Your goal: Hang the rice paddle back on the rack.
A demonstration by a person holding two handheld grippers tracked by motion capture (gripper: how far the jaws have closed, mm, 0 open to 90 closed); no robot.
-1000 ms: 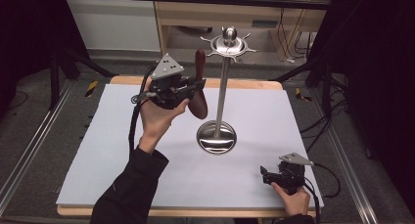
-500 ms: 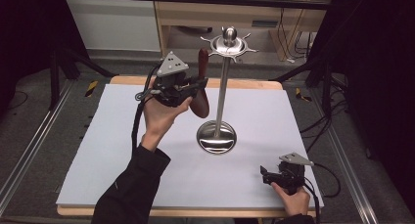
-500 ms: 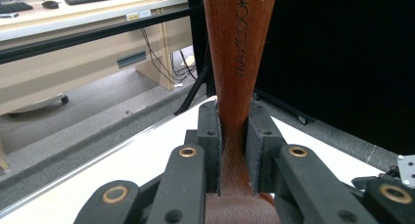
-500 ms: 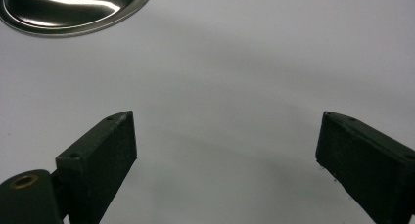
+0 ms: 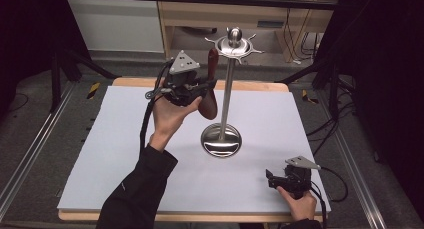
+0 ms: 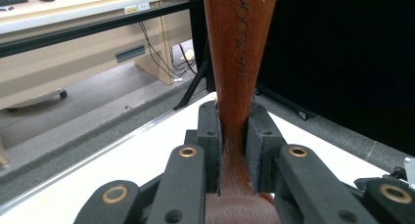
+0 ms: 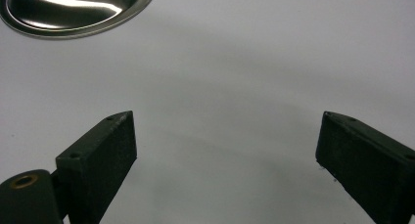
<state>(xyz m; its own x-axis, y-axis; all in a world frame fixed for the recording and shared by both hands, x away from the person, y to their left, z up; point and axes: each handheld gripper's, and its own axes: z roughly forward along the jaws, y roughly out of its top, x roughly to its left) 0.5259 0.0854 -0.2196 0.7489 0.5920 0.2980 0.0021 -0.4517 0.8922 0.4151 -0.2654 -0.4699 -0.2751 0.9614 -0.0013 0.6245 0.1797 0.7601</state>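
A reddish-brown wooden spoon (image 5: pixel 212 65) stands upright, handle up, with my left gripper (image 5: pixel 206 85) shut on its neck just above the bowl. Its handle tip is close to the left of the hooked crown (image 5: pixel 234 45) of a steel utensil stand (image 5: pixel 227 94). In the left gripper view the jaw pads (image 6: pixel 209 136) press both sides of the spoon (image 6: pixel 238 48), which rises out of the top of the frame. My right gripper (image 5: pixel 273 178) rests low at the table's front right, open, with bare white surface between its jaws (image 7: pixel 225 141).
The stand's round steel base (image 5: pixel 221 140) sits mid-table and shows at top left in the right gripper view (image 7: pixel 73 9). A white sheet (image 5: pixel 120 139) covers the wooden table. Beyond the far edge are a cabinet (image 5: pixel 190 19), black tripod legs and cables on the floor.
My left gripper has crept slightly up and right with the spoon, bringing the handle tip nearer the stand's crown. The right gripper has stayed where it was.
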